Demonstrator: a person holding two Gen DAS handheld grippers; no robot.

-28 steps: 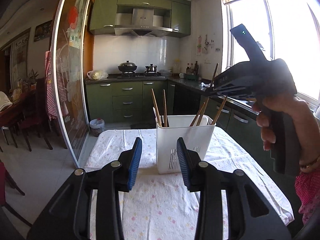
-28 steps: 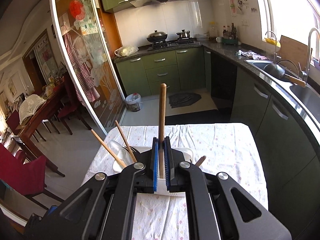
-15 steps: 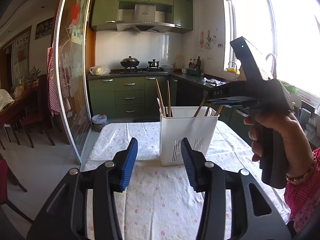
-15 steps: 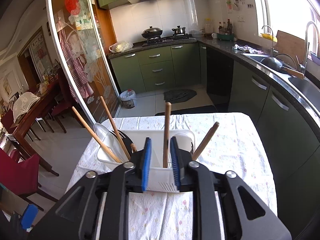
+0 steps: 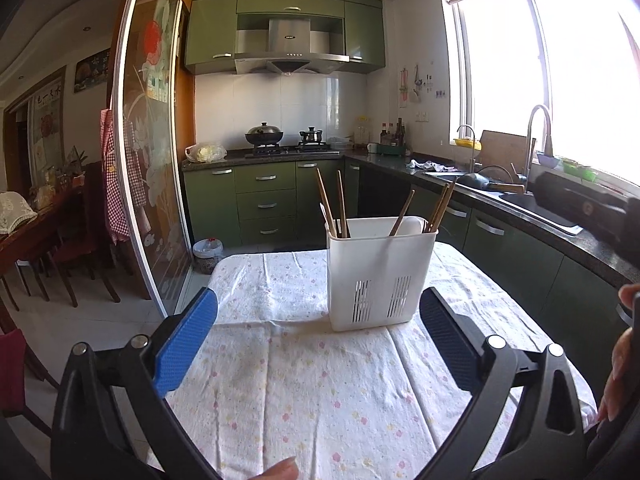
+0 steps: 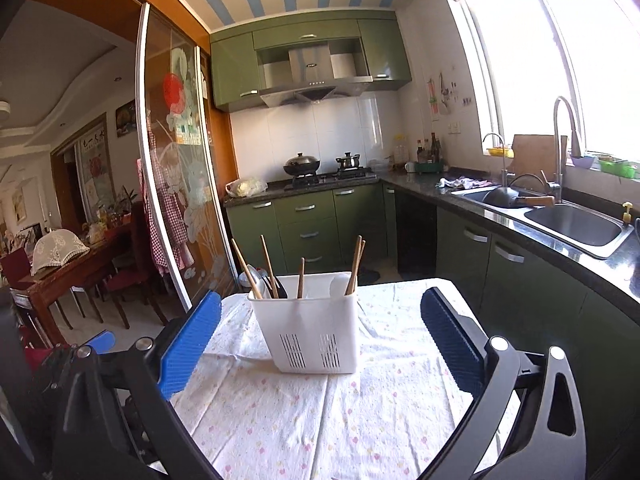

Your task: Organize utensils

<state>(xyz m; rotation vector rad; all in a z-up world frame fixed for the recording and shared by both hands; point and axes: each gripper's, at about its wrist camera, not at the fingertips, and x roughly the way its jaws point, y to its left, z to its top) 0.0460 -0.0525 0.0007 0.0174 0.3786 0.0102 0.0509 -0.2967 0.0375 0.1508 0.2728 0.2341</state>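
A white plastic utensil holder [image 5: 378, 276] stands upright on the cloth-covered table [image 5: 304, 392]; it also shows in the right wrist view [image 6: 312, 328]. Several wooden chopsticks [image 5: 342, 204] and a spoon stand in it, also seen from the right wrist [image 6: 301, 277]. My left gripper [image 5: 318, 338] is wide open and empty, a little back from the holder. My right gripper [image 6: 320, 340] is wide open and empty, also pulled back from the holder. The right gripper's body shows at the right edge of the left wrist view [image 5: 592, 208].
Green kitchen cabinets [image 6: 308, 220] and a stove with pots [image 6: 302, 166] are behind the table. A sink [image 6: 576, 226] and counter run along the right. A glass sliding door [image 6: 176, 184] and dining chairs [image 5: 80, 248] are to the left.
My right gripper opened and let go of a wooden chopstick, which now stands in the holder, then pulled back and down. My left gripper opened wider and drew back.
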